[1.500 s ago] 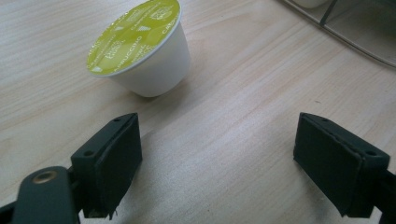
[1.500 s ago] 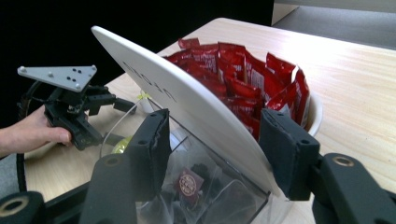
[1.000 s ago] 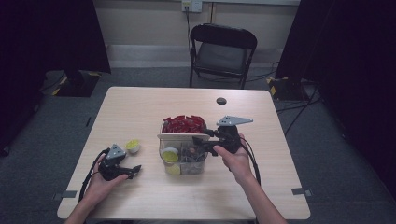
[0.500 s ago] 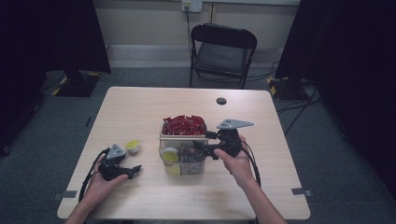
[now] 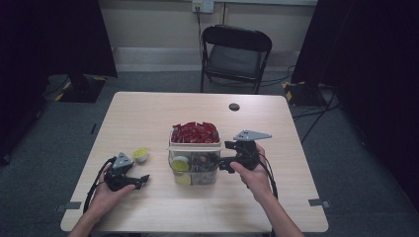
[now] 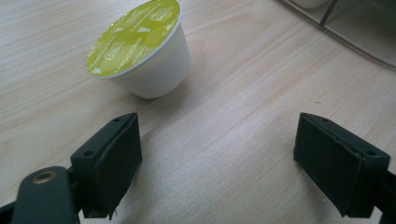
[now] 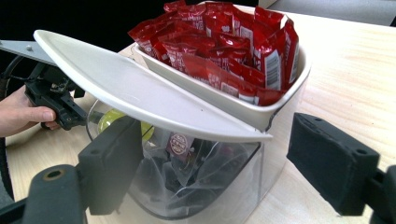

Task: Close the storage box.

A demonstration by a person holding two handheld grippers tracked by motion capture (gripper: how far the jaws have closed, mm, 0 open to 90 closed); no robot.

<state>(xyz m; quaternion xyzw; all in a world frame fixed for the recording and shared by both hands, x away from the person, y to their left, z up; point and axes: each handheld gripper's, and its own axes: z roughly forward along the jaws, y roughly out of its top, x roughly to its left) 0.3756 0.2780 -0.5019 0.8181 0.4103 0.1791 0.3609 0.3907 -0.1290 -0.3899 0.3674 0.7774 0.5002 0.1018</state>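
1. Past the far edge of my worktop (image 5: 148, 118) I see a black folding chair (image 5: 236, 55) on grey carpet, facing me.
2. A wall outlet (image 5: 203, 6) sits above the chair, with a cable dropping from it.
3. Dark curtains (image 5: 54, 39) hang on both sides of the room.
4. A small black disc (image 5: 234, 106) lies on the worktop near its far edge, well apart from everything else.
5. Tape marks (image 5: 316, 202) show at the worktop's near corners.
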